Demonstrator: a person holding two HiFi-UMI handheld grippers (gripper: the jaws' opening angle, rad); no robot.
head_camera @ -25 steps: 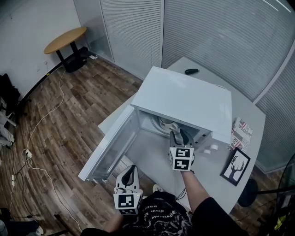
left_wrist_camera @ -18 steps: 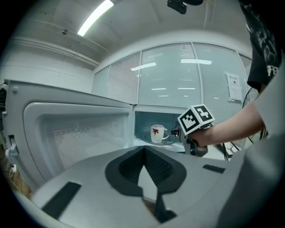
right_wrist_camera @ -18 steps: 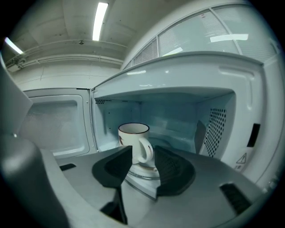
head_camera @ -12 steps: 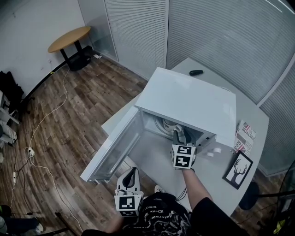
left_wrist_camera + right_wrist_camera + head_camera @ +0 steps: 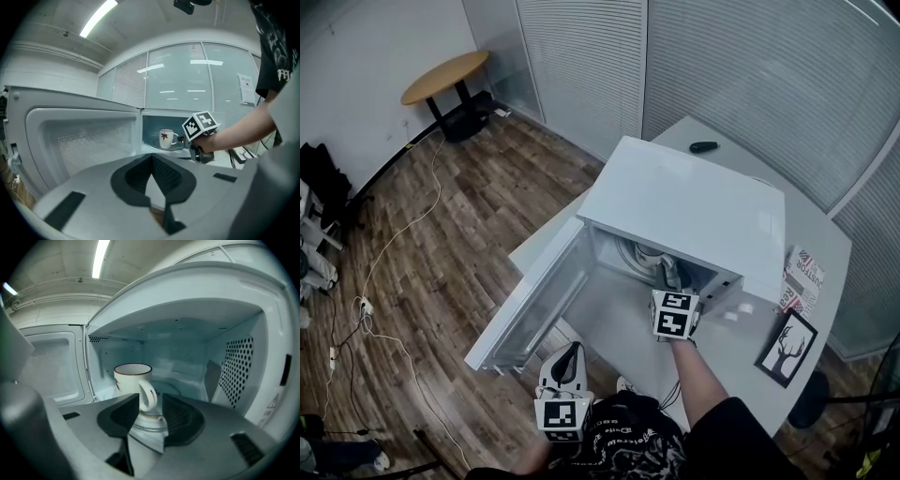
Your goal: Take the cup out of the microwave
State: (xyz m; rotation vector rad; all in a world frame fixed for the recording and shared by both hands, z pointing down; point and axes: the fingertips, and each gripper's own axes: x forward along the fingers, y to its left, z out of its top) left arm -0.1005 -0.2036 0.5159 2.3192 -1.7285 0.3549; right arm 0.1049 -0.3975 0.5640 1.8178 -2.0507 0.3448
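Cup [image 5: 132, 380] stands inside the microwave [image 5: 694, 211] at twelve o'clock of the right gripper [image 5: 150, 405], whose open jaws flank its handle and should close next; the closed left gripper [image 5: 151, 161] hangs at seven o'clock.

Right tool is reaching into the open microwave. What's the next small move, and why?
Probably ease the right tool slightly forward, then close on the handle: its jaws stand open, the handle faces it at the jaw tips, and the cup stands ungripped in the microwave.
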